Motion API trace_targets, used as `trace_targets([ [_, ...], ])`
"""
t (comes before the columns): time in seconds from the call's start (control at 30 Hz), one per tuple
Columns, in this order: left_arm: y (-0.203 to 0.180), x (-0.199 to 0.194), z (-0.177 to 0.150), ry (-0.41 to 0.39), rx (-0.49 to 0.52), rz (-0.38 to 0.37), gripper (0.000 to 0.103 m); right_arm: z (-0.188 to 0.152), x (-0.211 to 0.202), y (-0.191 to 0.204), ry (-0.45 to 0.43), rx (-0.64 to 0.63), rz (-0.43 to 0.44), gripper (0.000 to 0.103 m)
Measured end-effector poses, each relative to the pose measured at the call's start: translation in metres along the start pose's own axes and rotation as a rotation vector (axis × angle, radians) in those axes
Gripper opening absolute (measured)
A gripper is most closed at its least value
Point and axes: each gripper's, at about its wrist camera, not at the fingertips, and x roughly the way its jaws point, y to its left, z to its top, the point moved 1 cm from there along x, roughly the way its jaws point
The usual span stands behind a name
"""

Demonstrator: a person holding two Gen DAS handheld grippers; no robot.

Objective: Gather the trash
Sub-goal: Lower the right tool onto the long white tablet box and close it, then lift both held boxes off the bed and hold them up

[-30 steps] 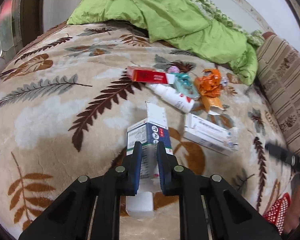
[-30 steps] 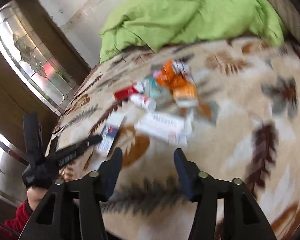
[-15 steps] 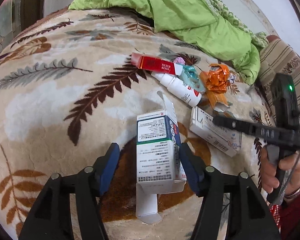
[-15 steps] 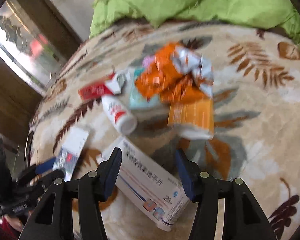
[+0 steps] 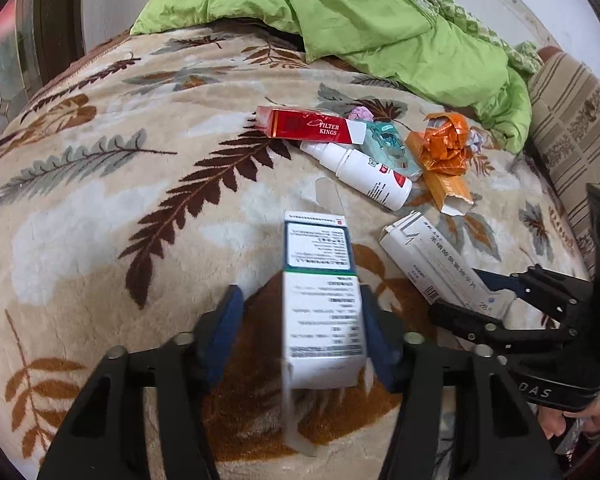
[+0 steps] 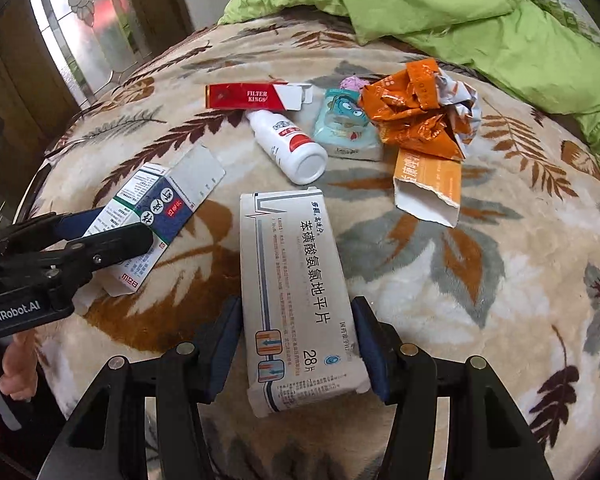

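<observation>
A bed covered by a beige leaf-patterned blanket (image 6: 480,300) carries everything here, with a rumpled green quilt (image 6: 440,4) heaped at its far end. The long white medicine box (image 6: 300,292) near the middle of the blanket serves as the landmark.

That white box lies flat between the fingers of the right gripper (image 6: 298,344); the jaws stand on either side of its near end, and whether the pads actually press its edges cannot be told.

To the left of the white box, well within reach, the blue-and-white carton (image 5: 322,300) with an open flap sits between the fingers of the left gripper (image 5: 300,332). Its jaws are closing: one pad lies against the carton's side, the other is still apart from it.

Beyond the white box and to its right is a crumpled orange wrapper (image 6: 416,112), with a torn orange box (image 6: 428,184) just in front of it. Straight beyond the white box lies a white bottle (image 6: 288,146) on its side, near but not touching. Beyond the bottle, the red cigarette pack (image 6: 248,96) touches the bottle's far end. A small teal packet (image 6: 344,124) sits between bottle and wrapper, with a small pink wad (image 6: 354,82) at its far edge.
</observation>
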Motion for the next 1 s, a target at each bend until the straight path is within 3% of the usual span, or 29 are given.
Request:
trace_targets([
  [0.03,0.000,0.001,0.000,-0.001,0.003,0.009,0.038,-0.001,-0.001,-0.001,-0.012,0.017,-0.006,0.058],
  [0.1,-0.002,0.003,0.000,-0.002,0.013,0.019,0.033,-0.003,-0.002,-0.001,-0.025,0.052,-0.014,0.056],
  [0.33,-0.010,-0.012,-0.005,-0.062,0.038,0.032,0.032,-0.023,-0.043,-0.001,-0.162,0.198,-0.075,0.056],
  [0.5,-0.027,-0.037,-0.016,-0.161,0.109,0.103,0.032,-0.040,-0.084,-0.007,-0.317,0.314,-0.073,0.056],
  [0.63,-0.043,-0.059,-0.027,-0.228,0.164,0.159,0.032,-0.058,-0.106,-0.010,-0.383,0.410,-0.082,0.056],
  [1.0,-0.057,-0.096,-0.060,-0.290,0.199,0.194,0.032,-0.087,-0.136,0.025,-0.465,0.365,-0.131,0.056],
])
